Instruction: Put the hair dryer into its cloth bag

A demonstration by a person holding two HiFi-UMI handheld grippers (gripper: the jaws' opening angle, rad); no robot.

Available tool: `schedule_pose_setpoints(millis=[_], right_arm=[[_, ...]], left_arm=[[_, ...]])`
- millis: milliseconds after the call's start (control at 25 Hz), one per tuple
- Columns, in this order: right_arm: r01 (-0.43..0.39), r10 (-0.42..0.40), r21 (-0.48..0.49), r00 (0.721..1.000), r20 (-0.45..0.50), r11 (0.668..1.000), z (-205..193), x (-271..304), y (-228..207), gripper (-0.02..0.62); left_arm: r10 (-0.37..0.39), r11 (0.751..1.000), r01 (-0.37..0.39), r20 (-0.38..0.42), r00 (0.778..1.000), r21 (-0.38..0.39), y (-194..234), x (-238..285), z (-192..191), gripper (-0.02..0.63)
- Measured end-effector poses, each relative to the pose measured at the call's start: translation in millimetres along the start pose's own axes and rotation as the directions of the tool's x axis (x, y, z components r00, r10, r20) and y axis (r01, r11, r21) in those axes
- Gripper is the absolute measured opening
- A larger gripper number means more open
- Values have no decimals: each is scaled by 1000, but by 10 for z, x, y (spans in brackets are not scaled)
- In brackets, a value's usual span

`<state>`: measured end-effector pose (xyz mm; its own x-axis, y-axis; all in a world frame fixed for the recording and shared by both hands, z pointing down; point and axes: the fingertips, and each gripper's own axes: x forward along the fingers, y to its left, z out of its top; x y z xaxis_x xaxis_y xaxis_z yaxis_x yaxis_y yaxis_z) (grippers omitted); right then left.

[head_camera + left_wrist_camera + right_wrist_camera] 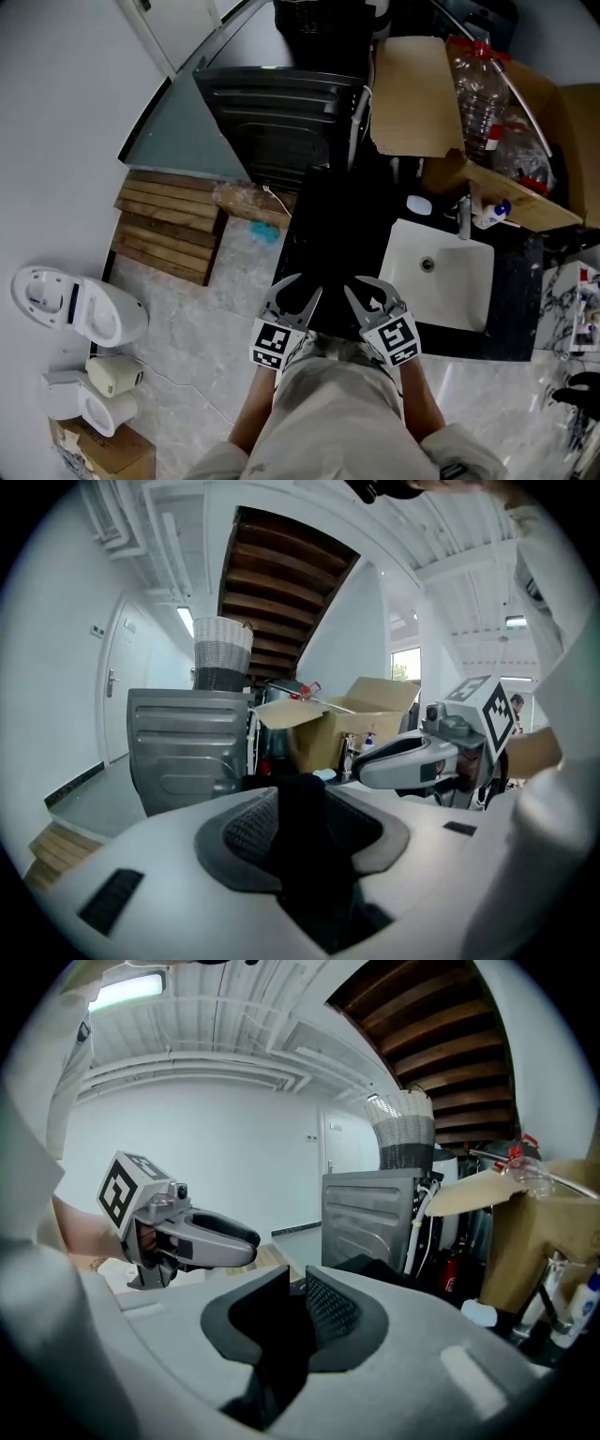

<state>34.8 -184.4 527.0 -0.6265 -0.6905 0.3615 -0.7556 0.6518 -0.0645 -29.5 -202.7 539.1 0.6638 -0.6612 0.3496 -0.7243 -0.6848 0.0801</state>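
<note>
Cloth bag [302, 829], black, is hanging pinched between my two grippers, which I am holding side by side close to my body, over the near edge of the black counter [328, 216], left of the white sink [441, 281]. On my left gripper [305, 284] the jaws are standing partway closed, pads pressing a thick upright fold of cloth. On my right gripper [362, 285] the jaws are nearly meeting, clamping a thinner dark fold. Both are pointing toward the grey washing machine [272, 122].

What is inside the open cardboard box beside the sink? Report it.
Large clear plastic bottles lie in the cardboard box and fill most of its opening. They cover the bottom, so anything lying underneath them cannot be seen.
</note>
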Motion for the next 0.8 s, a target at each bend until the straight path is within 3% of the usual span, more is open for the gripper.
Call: schedule_pose_setpoints(millis=[240,400,800], right_arm=[[69,-60,-71,990,125,995,415,-169,-112,39],[115,-82,-169,978,192,979,636,-288,-154,38],[218,-178,-162,957,230,962,700,-447,-252,38]], left_arm=[[-13,1000,11,114,993,21,-8,-44,471,140],[-25,999,18,158,987,46,-24,-79,659,140],[-87,995,75,183,979,73,-99,-50,774,134]])
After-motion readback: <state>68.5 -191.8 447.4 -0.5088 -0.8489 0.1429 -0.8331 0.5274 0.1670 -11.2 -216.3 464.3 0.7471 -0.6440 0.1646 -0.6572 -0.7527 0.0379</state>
